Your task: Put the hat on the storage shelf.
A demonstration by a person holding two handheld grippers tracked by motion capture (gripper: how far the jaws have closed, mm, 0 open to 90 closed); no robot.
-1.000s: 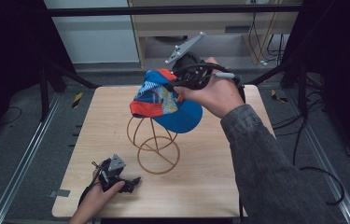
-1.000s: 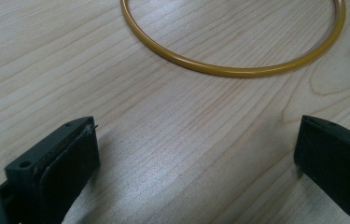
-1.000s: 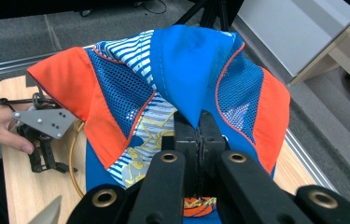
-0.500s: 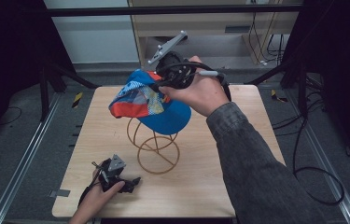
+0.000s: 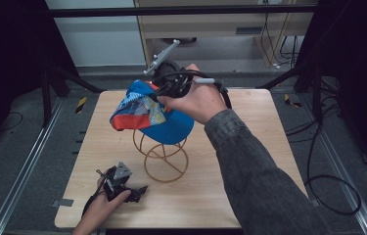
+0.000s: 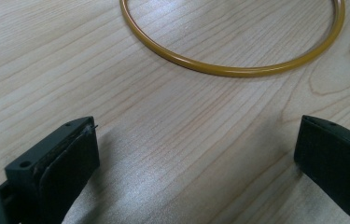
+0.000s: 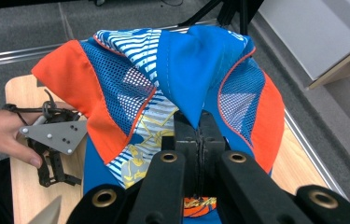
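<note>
Near the front left corner of the wooden worktop (image 5: 249, 147), the left gripper (image 5: 122, 188) rests low in the person's left hand (image 5: 95, 215), a grey three-cornered plate on top. In the left gripper view its black jaws stand wide apart with nothing between them, hovering just above pale, fine-grained wood. Just beyond them lies the round base ring (image 6: 231, 70) of the wire stand (image 5: 164, 156), a smooth, glossy mustard-yellow hoop lying flat on the table. The stand rises from that ring near the middle of the worktop in curved wire loops.

Above the stand, toward the back edge, hangs the cap (image 5: 151, 115). It is soft cloth in panels: plain blue fabric, orange mesh with fine holes, and a striped blue-and-white print with yellow marks. Its underside sits at the top of the wire loops; I cannot tell whether it touches them.

At the cap's back right side, the right gripper (image 5: 171, 85) is held in the person's right hand (image 5: 195, 100), the grey-sleeved forearm reaching in from the front right. In the right gripper view its jaws are pressed together on a pinched fold of the blue fabric, so the cap (image 7: 163, 79) spreads away directly ahead of the jaws.
</note>
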